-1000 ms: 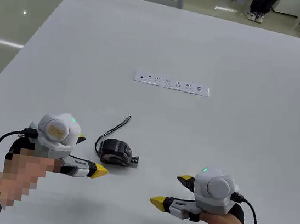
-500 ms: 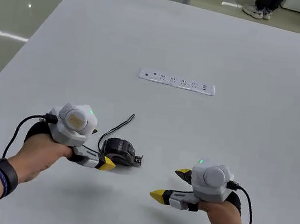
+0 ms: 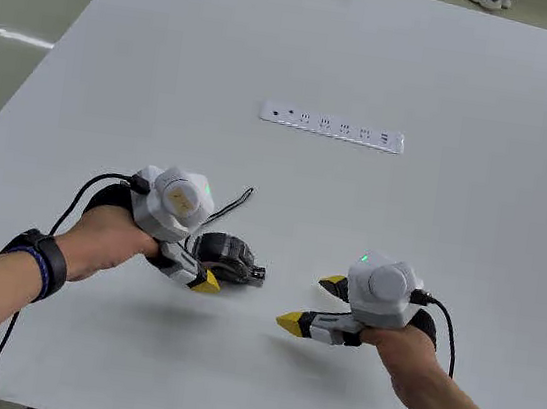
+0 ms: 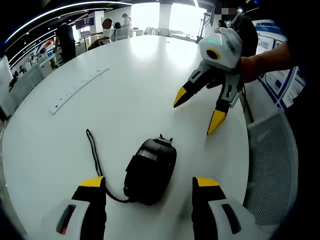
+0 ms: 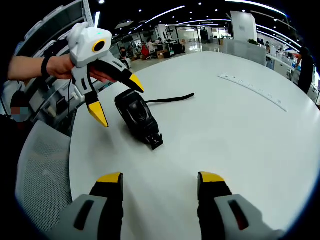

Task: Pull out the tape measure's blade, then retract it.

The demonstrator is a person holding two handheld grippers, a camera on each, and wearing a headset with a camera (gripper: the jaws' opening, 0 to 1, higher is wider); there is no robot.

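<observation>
Table (image 3: pixel 452 77): white bench top. Power strip (image 3: pixel 332 128) lies well beyond both grippers.

L gripper (image 4: pixel 148 183): jaws apart. It has moved in from beside the tape measure (image 4: pixel 151 170) and now straddles the case, one jaw each side. No contact evident.

R gripper (image 3: pixel 311 301): jaws apart, nothing held. Stays near, opposite L gripper, tips aimed at the case's blade end.

Tape measure: lies on the table btwn the L jaws, rear end toward L gripper. Blade hook (image 5: pixel 156 141) faces R gripper, blade wound in. Strap (image 4: pixel 92 150) trails out past one L jaw.

Meaning: L approach approx. complete, pull-out not yet begun. Judged next: close L on the case to anchor it, then bring R in to pinch the hook. Hook is small, so a missed pinch is the likely fault.
</observation>
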